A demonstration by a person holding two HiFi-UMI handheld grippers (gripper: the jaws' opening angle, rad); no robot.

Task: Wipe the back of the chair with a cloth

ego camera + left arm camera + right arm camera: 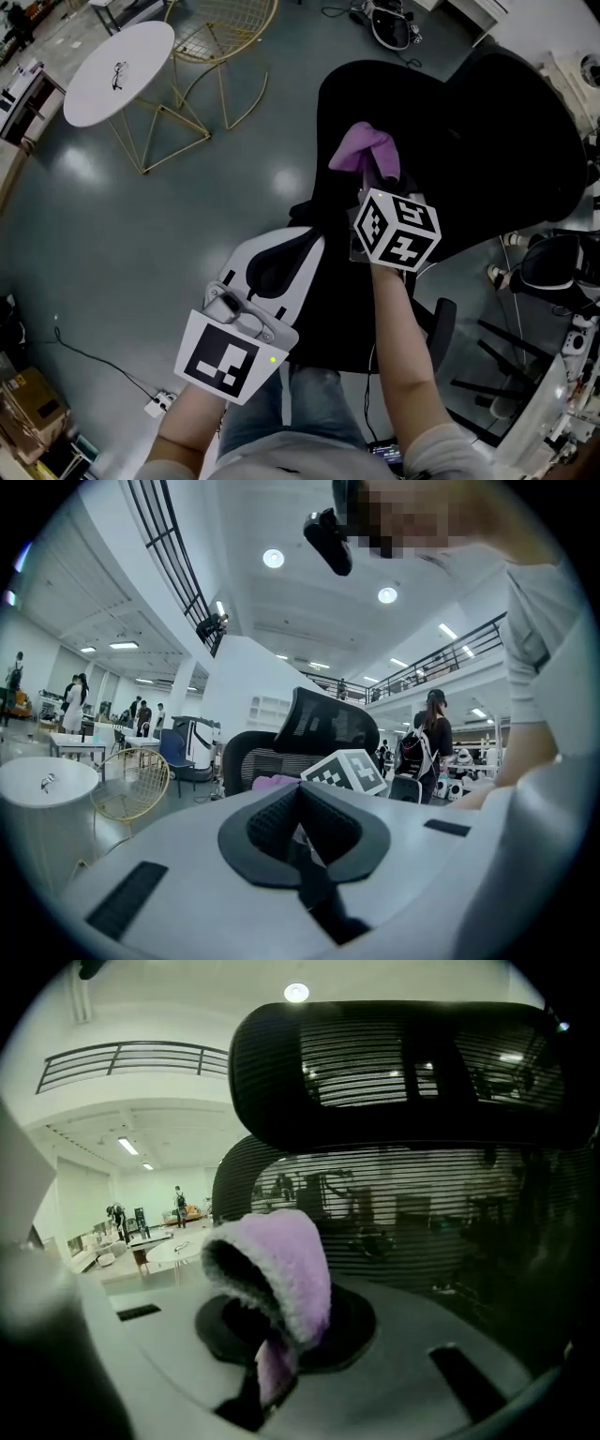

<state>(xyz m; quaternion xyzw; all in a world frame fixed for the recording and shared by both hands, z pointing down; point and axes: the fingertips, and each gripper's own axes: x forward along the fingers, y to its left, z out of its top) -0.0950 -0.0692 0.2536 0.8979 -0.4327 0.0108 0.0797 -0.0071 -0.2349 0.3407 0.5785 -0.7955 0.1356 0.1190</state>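
Clamping cloth (pixel 364 148) in right gripper (pixel 377 183), right by chair back (pixel 450 112); contact w/ mesh unclear. Left gripper (pixel 279 261) closed, empty, nearer the person. Wiping prob. not begun; whole back left.

no readable text, labels or numbers anywhere.

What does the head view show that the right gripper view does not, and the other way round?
Only the head view shows the left hand-held gripper, the person's forearms and a gold wire chair on the floor. Only the right gripper view shows the headrest above the mesh back, a balcony rail and a ceiling light. Both show the purple cloth pinched in the right hand-held gripper, in front of the black chair.
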